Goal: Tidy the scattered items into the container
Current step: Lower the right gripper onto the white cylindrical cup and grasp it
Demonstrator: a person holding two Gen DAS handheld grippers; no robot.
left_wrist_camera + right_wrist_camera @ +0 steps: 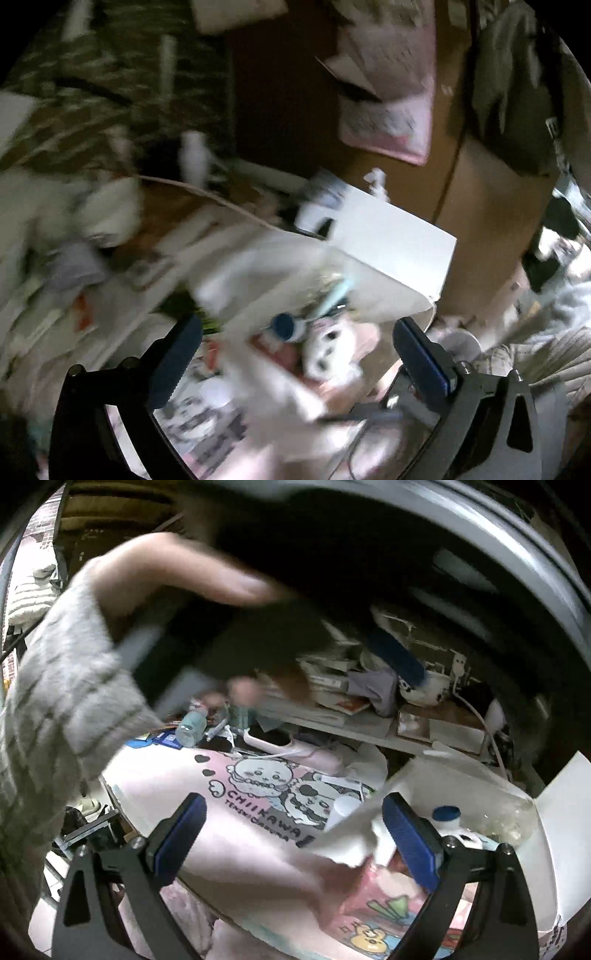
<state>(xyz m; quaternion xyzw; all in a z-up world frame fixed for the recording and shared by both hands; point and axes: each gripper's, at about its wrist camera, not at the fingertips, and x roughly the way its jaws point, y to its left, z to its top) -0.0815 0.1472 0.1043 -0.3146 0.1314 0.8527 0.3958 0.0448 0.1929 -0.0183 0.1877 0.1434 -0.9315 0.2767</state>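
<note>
Over the cluttered pink blanket [236, 834], both my left gripper [295, 354] and right gripper [295, 834] hang apart and empty, and moving this fast I could knock the white container [554, 812] over.

a bottle [447, 818] lies in the box [565, 812] at near right. left of the box lies a printed cloth [236, 812]. a cluttered shelf [332, 716] runs behind both.
</note>
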